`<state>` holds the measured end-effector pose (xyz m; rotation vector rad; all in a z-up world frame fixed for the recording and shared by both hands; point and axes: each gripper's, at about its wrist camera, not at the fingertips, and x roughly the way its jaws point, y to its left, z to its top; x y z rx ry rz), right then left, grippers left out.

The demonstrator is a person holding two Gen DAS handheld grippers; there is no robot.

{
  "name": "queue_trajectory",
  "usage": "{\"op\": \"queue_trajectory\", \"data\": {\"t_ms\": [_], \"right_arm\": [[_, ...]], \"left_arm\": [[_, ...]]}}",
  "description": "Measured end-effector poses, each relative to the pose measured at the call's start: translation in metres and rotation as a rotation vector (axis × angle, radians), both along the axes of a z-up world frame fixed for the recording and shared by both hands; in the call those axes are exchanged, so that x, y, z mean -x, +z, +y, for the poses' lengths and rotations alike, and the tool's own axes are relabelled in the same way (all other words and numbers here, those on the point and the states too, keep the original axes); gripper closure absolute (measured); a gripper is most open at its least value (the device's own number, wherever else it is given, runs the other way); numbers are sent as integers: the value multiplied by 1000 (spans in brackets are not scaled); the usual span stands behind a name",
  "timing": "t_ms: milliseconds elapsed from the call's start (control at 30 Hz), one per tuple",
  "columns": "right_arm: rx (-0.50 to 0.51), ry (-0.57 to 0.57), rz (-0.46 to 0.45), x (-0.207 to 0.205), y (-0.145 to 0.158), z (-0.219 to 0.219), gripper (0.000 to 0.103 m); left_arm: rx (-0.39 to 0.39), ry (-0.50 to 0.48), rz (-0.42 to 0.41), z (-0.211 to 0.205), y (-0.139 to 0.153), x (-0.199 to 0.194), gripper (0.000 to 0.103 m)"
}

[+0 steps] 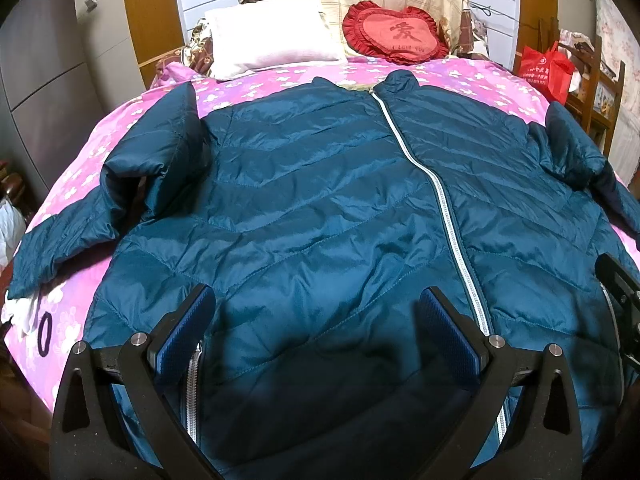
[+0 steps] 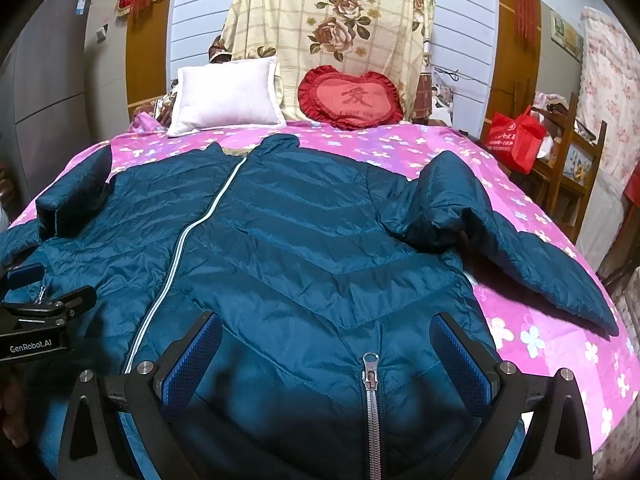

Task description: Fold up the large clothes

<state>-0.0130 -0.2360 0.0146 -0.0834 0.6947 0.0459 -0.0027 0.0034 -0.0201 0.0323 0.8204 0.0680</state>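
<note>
Left hand-held gripper, right hand-held gripper: wide open over jacket hem.

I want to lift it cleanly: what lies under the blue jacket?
The jacket lies on the pink flowered bedsheet, visible around it. Anything beneath its body is covered.

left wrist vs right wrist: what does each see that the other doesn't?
Left wrist only: the jacket's left sleeve cuff lying out on the pink sheet, and a white cloth at the bed edge.

Right wrist only: a pocket zipper pull between its fingers, and the full right sleeve.

Both: the teal jacket flat and zipped, white pillow, red heart cushion, red bag, both tools open.
</note>
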Motion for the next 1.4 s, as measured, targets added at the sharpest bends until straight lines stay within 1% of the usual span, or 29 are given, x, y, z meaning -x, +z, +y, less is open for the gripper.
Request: {"op": "queue_trajectory", "data": {"t_ms": [1400], "right_arm": [[0, 3, -6, 0, 3, 0, 0]], "left_arm": [[1, -1, 2, 0, 1, -1, 1]]}}
